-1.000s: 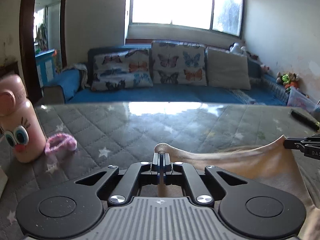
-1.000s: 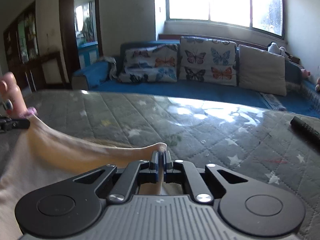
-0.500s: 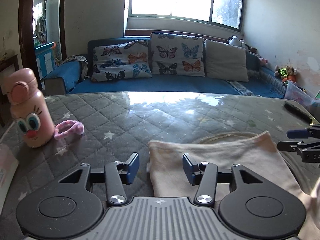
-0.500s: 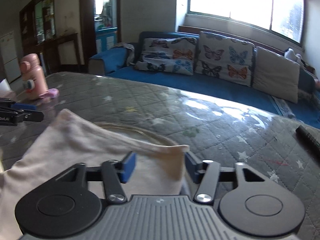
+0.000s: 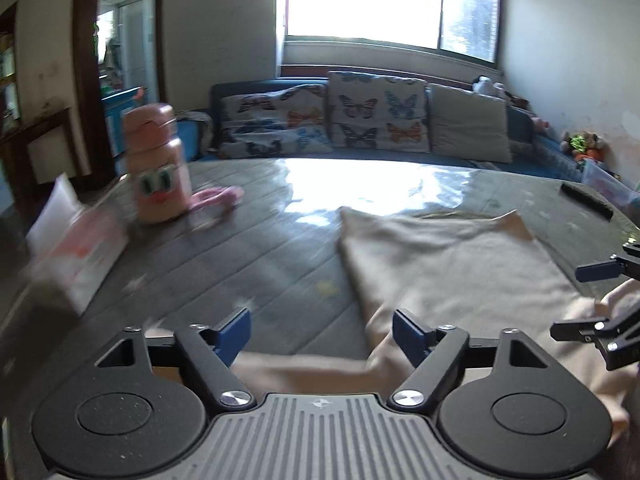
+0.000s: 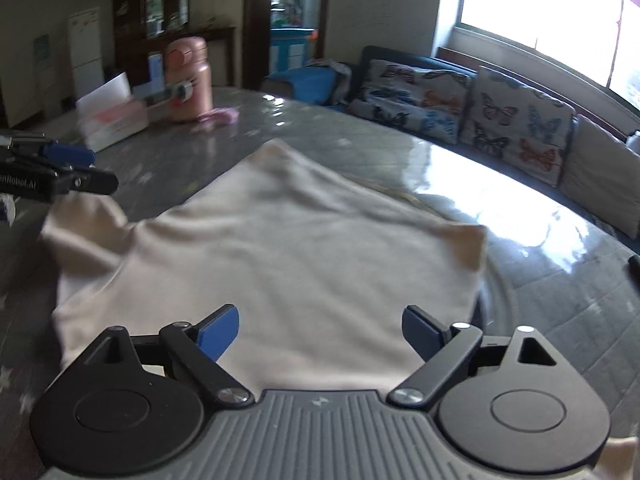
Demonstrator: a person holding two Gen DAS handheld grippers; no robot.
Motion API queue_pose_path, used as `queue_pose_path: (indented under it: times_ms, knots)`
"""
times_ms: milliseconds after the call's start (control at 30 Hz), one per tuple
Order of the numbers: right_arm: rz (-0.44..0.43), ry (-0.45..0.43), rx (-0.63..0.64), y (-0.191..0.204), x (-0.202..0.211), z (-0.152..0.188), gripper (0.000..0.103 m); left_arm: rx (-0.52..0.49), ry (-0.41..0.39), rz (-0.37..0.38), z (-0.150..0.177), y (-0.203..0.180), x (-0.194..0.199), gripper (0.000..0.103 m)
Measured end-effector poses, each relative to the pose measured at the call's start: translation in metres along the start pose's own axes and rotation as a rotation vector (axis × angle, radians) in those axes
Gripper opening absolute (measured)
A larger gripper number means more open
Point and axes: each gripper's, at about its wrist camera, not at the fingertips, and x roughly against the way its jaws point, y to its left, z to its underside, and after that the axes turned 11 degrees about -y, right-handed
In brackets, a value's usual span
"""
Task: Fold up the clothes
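Beige garment (image 6: pixel 304 240), star-patterned grey tabletop (image 5: pixel 240 256)

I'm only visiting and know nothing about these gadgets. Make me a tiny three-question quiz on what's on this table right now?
1. True or false: the left gripper pinches the beige cloth.
2. What stands nearest the pink bottle: A) pink hair tie, B) black remote, C) butterfly cushions?
3. Fill in: the right gripper has its jaws ____.

Key: 1 false; 2 A; 3 opening, nothing gripped.
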Motion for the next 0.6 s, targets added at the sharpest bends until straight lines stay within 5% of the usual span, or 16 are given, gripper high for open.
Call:
queue_pose_path:
  times_ms: [167,367,467,600]
  knots:
    - [0.005,-0.018,0.040,0.025,0.007,0.013,0.100,0.047,-0.010,-0.094,0.018,0.030,0.018,0.086]
    - [0.048,-0.012,0.027,0.028,0.007,0.027,0.103,0.124,0.003,-0.153,0.026,0.060,0.015,0.072]
    - [0.056,0.003,0.005,0.025,0.007,0.032,0.103,0.194,0.010,-0.153,0.027,0.072,0.008,0.060]
    - [0.052,0.008,-0.017,0.023,0.006,0.035,0.103,0.236,0.009,-0.166,0.028,0.075,0.001,0.025]
